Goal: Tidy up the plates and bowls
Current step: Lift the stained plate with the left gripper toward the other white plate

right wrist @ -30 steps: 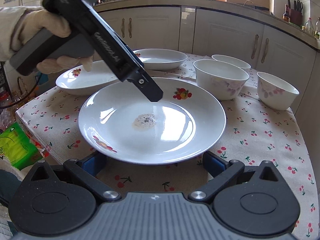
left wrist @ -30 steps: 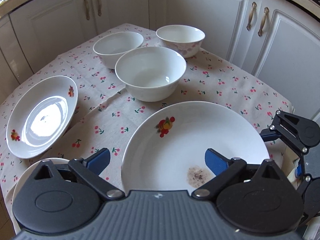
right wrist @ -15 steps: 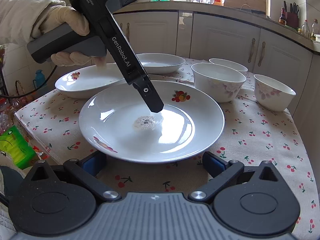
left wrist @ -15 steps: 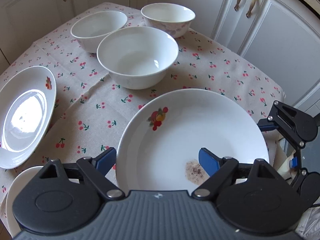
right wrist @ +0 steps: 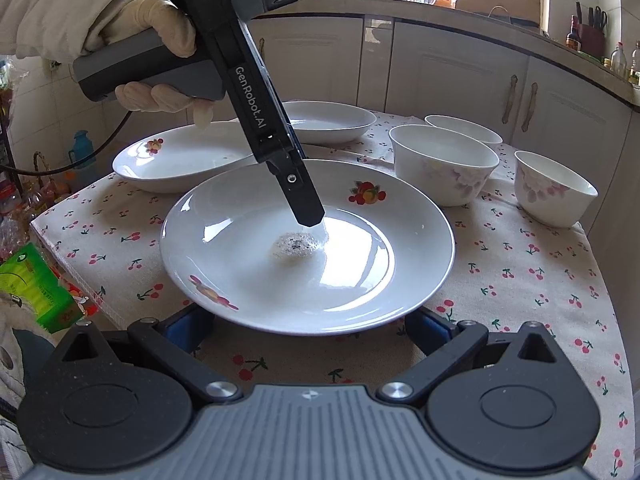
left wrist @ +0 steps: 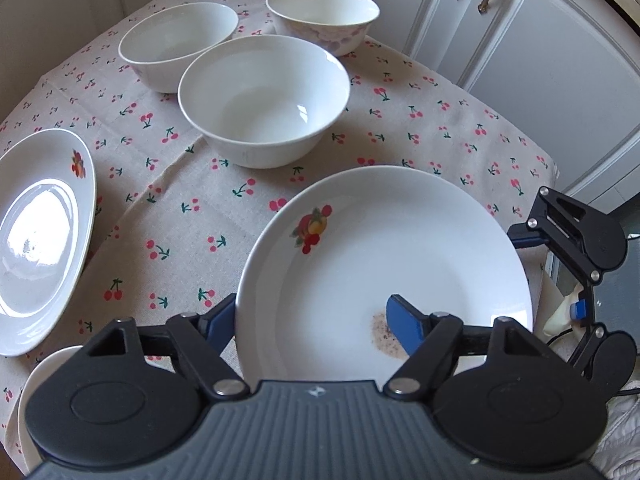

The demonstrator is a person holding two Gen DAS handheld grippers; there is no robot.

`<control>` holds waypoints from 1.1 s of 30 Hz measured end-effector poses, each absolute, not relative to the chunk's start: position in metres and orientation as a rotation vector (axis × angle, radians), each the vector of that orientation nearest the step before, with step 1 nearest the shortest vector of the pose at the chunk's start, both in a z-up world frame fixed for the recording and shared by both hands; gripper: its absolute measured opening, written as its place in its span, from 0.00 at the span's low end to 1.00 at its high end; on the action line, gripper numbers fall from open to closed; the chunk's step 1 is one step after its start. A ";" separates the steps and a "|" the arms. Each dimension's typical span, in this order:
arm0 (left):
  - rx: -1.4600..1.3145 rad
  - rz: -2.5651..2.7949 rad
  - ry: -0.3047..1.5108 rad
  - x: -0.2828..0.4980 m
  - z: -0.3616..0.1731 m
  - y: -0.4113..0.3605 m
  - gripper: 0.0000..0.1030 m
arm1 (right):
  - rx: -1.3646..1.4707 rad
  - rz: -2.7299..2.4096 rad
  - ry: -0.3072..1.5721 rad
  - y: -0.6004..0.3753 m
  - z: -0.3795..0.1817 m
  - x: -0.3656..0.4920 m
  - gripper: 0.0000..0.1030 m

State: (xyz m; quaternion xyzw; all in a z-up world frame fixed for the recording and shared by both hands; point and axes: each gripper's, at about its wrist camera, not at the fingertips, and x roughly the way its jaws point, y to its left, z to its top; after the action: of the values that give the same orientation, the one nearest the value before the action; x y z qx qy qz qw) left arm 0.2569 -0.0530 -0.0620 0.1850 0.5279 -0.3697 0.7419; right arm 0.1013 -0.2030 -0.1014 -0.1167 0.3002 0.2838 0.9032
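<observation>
Over the big plate point(right wrist: 360, 280) on the surface point(left wrist: 440, 120), the left tongs point(left wrist: 310, 316) sit apart, one finger each side of its rim, ready to pinch. Right tongs point(right wrist: 304, 330) wait apart at its near edge. Bowls point(left wrist: 264, 100) stand behind it.

- the left wrist camera is sitting just behind the left gripper point(left wrist: 310, 316), looking steeply down and forward, close over the soiled plate point(left wrist: 400, 248), with three bowls beyond its fingertips.
- the right wrist camera is sitting behind the right gripper point(right wrist: 308, 330), facing low and forward, near the plate's point(right wrist: 360, 280) edge.
- both views are sharing that plate, the bowls and the cherry tablecloth point(right wrist: 520, 264); each is catching the other gripper.
</observation>
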 end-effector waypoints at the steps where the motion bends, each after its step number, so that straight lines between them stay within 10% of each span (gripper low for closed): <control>1: 0.409 -0.808 1.159 0.258 -0.062 -0.054 0.71 | -0.241 0.587 0.620 -0.203 -0.101 0.101 1.00; 33: 0.377 -0.818 1.128 0.257 -0.044 -0.044 0.71 | -0.259 0.594 0.660 -0.200 -0.078 0.108 1.00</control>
State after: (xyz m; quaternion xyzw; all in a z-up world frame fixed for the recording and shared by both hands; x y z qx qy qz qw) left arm 0.2569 -0.0442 -0.0443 0.1726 0.5164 -0.3744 0.7505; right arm 0.1085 -0.1995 -0.0782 -0.1247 0.3185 0.2867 0.8949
